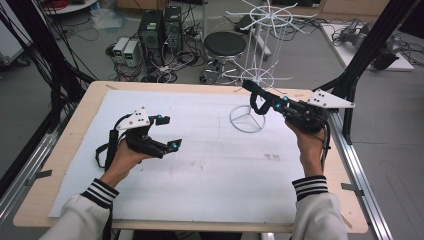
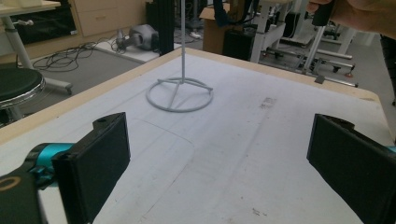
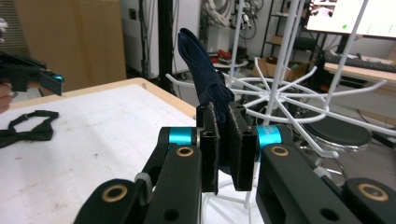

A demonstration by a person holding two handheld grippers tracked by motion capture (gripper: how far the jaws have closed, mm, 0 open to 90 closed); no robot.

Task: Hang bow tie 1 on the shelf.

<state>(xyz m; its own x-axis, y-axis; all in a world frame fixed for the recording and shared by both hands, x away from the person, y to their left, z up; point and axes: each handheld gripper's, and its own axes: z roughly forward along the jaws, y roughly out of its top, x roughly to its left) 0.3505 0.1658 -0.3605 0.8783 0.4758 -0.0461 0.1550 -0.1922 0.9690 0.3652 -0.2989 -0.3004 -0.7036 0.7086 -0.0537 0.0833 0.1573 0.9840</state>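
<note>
My right gripper (image 1: pixel 268 102) is shut on a dark navy strip of fabric (image 1: pixel 253 92). It holds the strip up beside the lower arms of a white wire rack (image 1: pixel 260 75) at the table's far right. In the right gripper view the fabric (image 3: pixel 204 77) rises upright from between the pressed pads (image 3: pixel 210 140), with the rack's hooks (image 3: pixel 289 93) just behind it. A black bow tie (image 3: pixel 29 129) lies flat on the white mat. My left gripper (image 1: pixel 169 132) hovers open over the mat's left side. Nothing is between its fingers (image 2: pixel 95 163).
The rack's ring base (image 2: pixel 180 95) stands on the white mat (image 1: pixel 210 170), which covers a wooden table (image 1: pixel 85 105). Beyond the far edge are a black stool (image 1: pixel 225 45), computer towers (image 1: pixel 160 30) and tangled cables. Black frame posts (image 1: pixel 365 55) rise at the right.
</note>
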